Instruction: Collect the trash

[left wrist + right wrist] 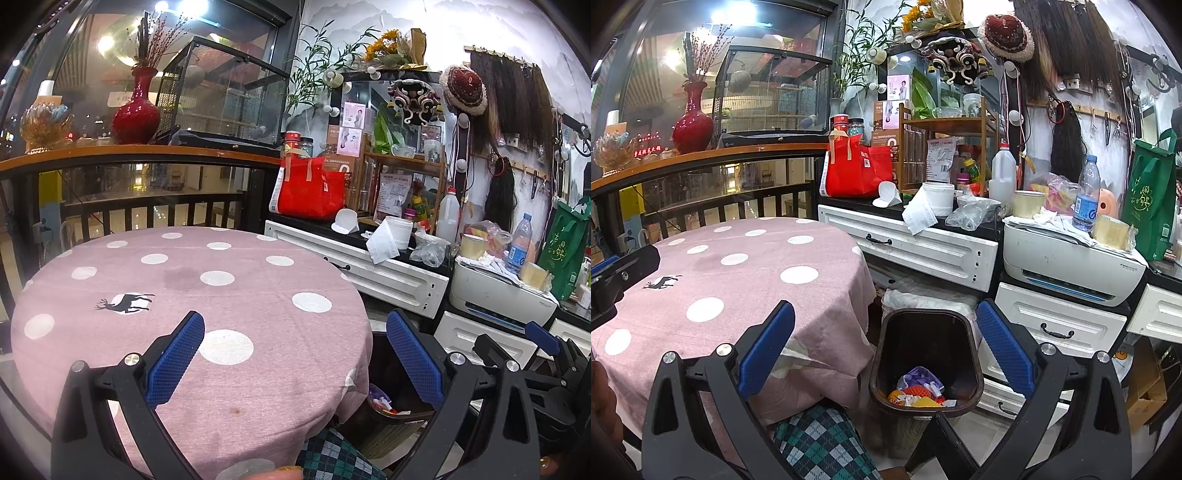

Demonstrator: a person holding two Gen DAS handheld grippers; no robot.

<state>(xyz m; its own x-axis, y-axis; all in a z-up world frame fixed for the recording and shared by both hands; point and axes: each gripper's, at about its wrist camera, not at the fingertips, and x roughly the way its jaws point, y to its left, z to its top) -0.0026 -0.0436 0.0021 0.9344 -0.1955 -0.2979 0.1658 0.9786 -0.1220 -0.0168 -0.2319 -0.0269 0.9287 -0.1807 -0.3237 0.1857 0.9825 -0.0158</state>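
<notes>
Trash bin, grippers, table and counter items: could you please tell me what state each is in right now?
Left gripper: open, holding nothing.
Right gripper: open, holding nothing, above the bin.
Trash bin: upright, uncovered, scraps at the bottom.
Tablecloth: spread flat, faintly stained.
Tissue roll: partly unrolled, a sheet hanging over the counter edge.
Water bottle: upright, capped.
Top drawer: shut.

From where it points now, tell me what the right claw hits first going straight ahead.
Probably the dark trash bin, sitting between the open right claw fingers; depth is unclear, so it might pass over the rim.
</notes>
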